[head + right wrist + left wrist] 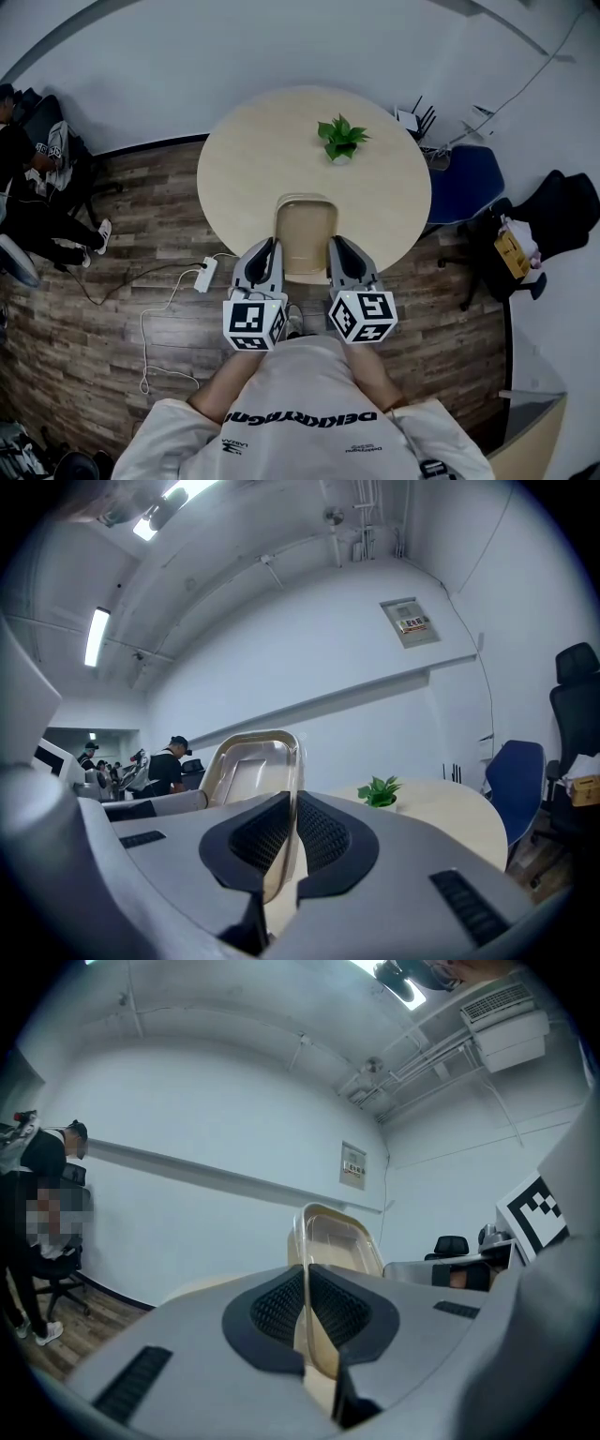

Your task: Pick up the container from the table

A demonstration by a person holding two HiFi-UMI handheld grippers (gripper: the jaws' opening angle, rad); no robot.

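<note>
While the left gripper (306, 1309) clenched the left wall of the clear container (305, 234) and the right gripper (292, 832) pinched its right wall, the container sat between them over the near edge of the round table (244, 159). The lift itself seemed in hand. Next, both grippers probably needed to rise together, keeping the container level and their hold firm.

Small green potted plant (342, 139), blue chair (466, 183), white power strip (205, 275) on wooden floor (112, 309)

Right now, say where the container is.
Head view, centre: the container, gripped by the left gripper and right gripper, at the near edge of the round table.
</note>
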